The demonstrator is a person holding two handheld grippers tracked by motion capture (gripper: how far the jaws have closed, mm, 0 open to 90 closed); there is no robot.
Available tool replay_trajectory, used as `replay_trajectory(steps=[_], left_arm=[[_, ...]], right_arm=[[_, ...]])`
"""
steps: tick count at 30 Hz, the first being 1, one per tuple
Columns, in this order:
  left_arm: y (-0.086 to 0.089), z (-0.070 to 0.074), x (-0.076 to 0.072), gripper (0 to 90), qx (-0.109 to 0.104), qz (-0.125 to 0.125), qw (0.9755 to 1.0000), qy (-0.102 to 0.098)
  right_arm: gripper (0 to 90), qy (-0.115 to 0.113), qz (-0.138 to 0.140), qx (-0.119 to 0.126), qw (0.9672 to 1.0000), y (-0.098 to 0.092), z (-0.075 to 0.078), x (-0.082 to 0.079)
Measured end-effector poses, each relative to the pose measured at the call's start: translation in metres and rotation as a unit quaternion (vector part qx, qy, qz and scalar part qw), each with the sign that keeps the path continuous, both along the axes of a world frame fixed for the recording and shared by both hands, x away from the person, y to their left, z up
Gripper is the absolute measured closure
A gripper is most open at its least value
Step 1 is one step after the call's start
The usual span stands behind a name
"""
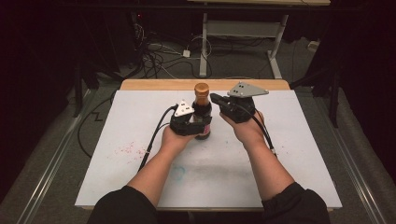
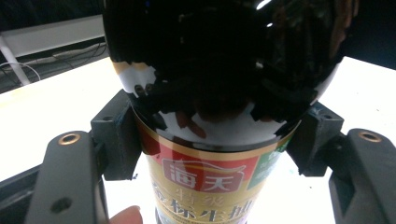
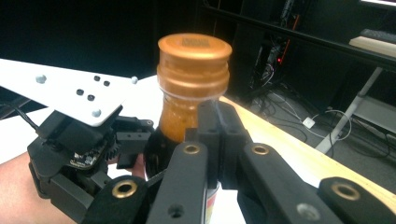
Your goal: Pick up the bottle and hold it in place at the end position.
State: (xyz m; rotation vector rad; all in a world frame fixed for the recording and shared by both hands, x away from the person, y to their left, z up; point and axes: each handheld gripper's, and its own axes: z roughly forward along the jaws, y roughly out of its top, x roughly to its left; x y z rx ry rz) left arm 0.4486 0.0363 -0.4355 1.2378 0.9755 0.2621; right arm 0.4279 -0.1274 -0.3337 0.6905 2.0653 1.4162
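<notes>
white table (image 1: 280,154), left hand-held gripper (image 1: 195,127) grasping upright dark sauce bottle (image 1: 202,112), right hand-held gripper (image 1: 215,99) clenched empty near its orange cap (image 1: 201,88)

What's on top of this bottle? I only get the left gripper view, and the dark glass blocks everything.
Observer: A brown-orange cap, in place on the bottle.
Operator: Where's the right gripper?
Observer: The right gripper, fingers shut on nothing, points at the neck just under the cap. I cannot tell whether it touches.
Operator: Is the bottle upright?
Observer: Yes, it stands upright on the white board, near its far edge.
</notes>
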Motion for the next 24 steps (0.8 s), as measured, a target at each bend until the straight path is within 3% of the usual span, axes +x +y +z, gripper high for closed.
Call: replay_trajectory(steps=[24], left_arm=[[-0.001,0.000,-0.001,29.3,0.007,0.001,1.0000,-0.004]], right_arm=[[90.0,0.003,0.000,-0.027,0.9996,0.007,0.018,0.003]])
